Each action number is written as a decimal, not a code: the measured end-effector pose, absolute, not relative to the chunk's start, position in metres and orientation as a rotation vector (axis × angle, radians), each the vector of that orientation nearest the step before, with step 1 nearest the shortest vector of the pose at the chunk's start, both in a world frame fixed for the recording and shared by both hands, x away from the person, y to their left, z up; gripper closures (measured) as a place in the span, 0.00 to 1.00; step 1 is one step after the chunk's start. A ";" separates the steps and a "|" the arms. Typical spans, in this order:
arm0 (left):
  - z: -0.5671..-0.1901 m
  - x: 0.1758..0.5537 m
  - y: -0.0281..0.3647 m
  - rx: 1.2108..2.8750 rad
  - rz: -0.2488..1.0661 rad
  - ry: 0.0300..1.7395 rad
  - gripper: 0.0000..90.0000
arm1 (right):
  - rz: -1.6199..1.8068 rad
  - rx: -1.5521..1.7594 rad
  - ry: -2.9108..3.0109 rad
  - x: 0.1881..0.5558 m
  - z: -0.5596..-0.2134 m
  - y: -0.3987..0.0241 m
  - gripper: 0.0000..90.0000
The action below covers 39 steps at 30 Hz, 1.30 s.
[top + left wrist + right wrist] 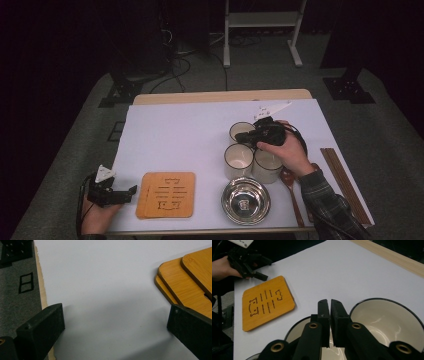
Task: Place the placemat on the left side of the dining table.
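Three cream enamel cups with dark rims stand together right of the table's middle: a far cup (pixel 242 131), a front-left cup (pixel 238 160) and a front-right cup (pixel 267 166). My right gripper (pixel 243 136) reaches over them, pointing left, jaws shut. In the right gripper view its jaw tips (pixel 329 307) sit together above the gap between two cups (pixel 387 322) (pixel 295 333). A pale strip shows low between the jaws; I cannot tell whether a rim is pinched. My left gripper (pixel 131 192) rests open at the front left, empty over the white sheet (pixel 112 290).
A stack of bamboo coasters (pixel 166 195) (pixel 187 282) (pixel 267 305) lies just right of the left gripper. A steel bowl (pixel 245 200) stands in front of the cups. A wooden spoon (pixel 292 192) and chopsticks (pixel 345 182) lie along the right side.
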<state>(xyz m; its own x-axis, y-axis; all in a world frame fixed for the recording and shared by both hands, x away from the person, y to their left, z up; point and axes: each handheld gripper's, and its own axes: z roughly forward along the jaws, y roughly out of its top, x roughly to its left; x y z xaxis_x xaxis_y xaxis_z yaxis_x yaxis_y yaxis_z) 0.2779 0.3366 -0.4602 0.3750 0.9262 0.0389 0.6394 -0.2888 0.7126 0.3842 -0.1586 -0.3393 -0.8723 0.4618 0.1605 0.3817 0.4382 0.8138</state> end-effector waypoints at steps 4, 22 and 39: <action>-0.460 0.278 0.337 2.031 0.609 1.345 0.00 | 1.440 0.751 2.604 0.382 -0.339 -0.155 0.99; -0.460 0.278 0.337 2.029 0.607 1.346 0.00 | 1.450 0.661 2.690 0.370 -0.340 -0.133 1.00; -0.460 0.278 0.337 2.031 0.606 1.346 0.00 | 1.432 0.572 2.750 0.358 -0.348 -0.106 1.00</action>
